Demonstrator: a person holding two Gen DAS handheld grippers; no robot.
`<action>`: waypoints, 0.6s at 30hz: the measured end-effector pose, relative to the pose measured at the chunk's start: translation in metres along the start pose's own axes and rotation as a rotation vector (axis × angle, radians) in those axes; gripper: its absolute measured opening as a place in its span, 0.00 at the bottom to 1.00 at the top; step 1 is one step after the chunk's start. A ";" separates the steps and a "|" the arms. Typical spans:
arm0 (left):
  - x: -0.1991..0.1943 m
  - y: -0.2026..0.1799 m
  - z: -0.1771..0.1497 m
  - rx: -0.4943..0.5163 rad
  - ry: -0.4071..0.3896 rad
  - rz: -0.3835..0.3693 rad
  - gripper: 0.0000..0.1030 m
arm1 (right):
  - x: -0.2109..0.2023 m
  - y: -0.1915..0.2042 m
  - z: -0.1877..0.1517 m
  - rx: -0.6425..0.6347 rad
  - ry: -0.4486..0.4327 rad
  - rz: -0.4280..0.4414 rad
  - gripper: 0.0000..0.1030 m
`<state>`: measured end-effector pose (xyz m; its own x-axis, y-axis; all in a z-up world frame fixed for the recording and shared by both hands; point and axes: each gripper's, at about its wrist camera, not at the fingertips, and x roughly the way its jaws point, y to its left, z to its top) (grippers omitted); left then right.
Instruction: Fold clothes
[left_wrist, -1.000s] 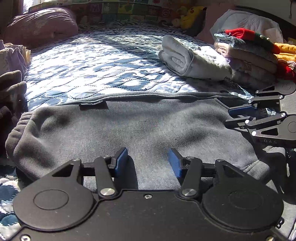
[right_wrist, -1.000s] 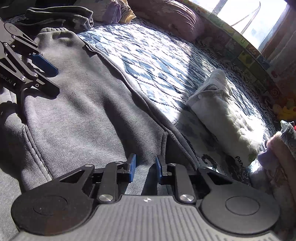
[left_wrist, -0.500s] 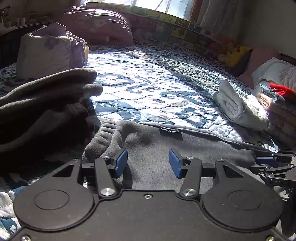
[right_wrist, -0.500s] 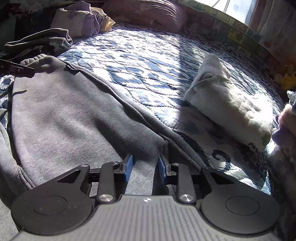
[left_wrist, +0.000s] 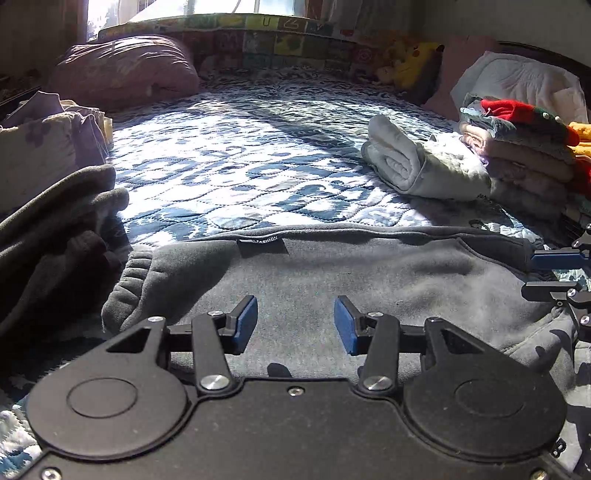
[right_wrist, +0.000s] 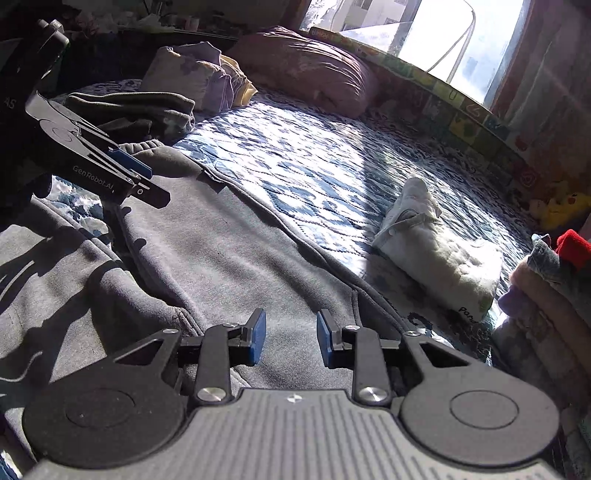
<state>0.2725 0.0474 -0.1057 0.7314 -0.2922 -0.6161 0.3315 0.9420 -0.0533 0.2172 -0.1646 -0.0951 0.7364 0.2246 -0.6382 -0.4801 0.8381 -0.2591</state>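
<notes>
- Across the near edge of the bed (left_wrist: 258, 177), on its blue-and-white quilt, a grey sweatshirt (left_wrist: 332, 280) lies flat, with a black label (left_wrist: 263, 242) reading "FASHION" at its far edge and a ribbed cuff (left_wrist: 125, 291) bunched at the left.
- Over the sweatshirt's middle hovers the left gripper (left_wrist: 295, 321), its jaws spread wide with nothing between the blue pads; whether they touch the cloth cannot be told.
- At the garment's right end sits the right gripper (right_wrist: 291, 338), jaws parted with a gap between them, empty, close above the grey fabric near a seam.
- Beyond the sweatshirt, well apart from it, a pale rolled garment (left_wrist: 417, 168) rests on the quilt.
- Just right of that roll stands a stack of folded clothes (left_wrist: 517, 155), a red piece on top.
- Left of the sweatshirt lies a dark crumpled garment (left_wrist: 55, 229), with a lighter heap of fabric (left_wrist: 48, 147) behind it.
- Near the window, a mauve pillow (left_wrist: 122, 70) lies at the far side, and a yellow plush toy (left_wrist: 417, 55) sits in the far right corner.
</notes>
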 end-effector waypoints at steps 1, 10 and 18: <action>-0.004 -0.012 -0.003 0.017 -0.002 -0.044 0.43 | -0.005 0.007 -0.006 0.020 -0.012 0.006 0.29; 0.000 -0.050 -0.032 -0.010 0.033 -0.109 0.48 | -0.023 0.024 -0.064 0.194 -0.004 -0.037 0.29; -0.066 -0.042 -0.057 -0.048 -0.134 -0.016 0.51 | -0.096 0.021 -0.123 0.303 -0.175 -0.152 0.30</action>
<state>0.1764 0.0364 -0.1072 0.8002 -0.3240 -0.5046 0.3176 0.9428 -0.1017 0.0775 -0.2303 -0.1285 0.8711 0.1457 -0.4690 -0.2156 0.9715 -0.0987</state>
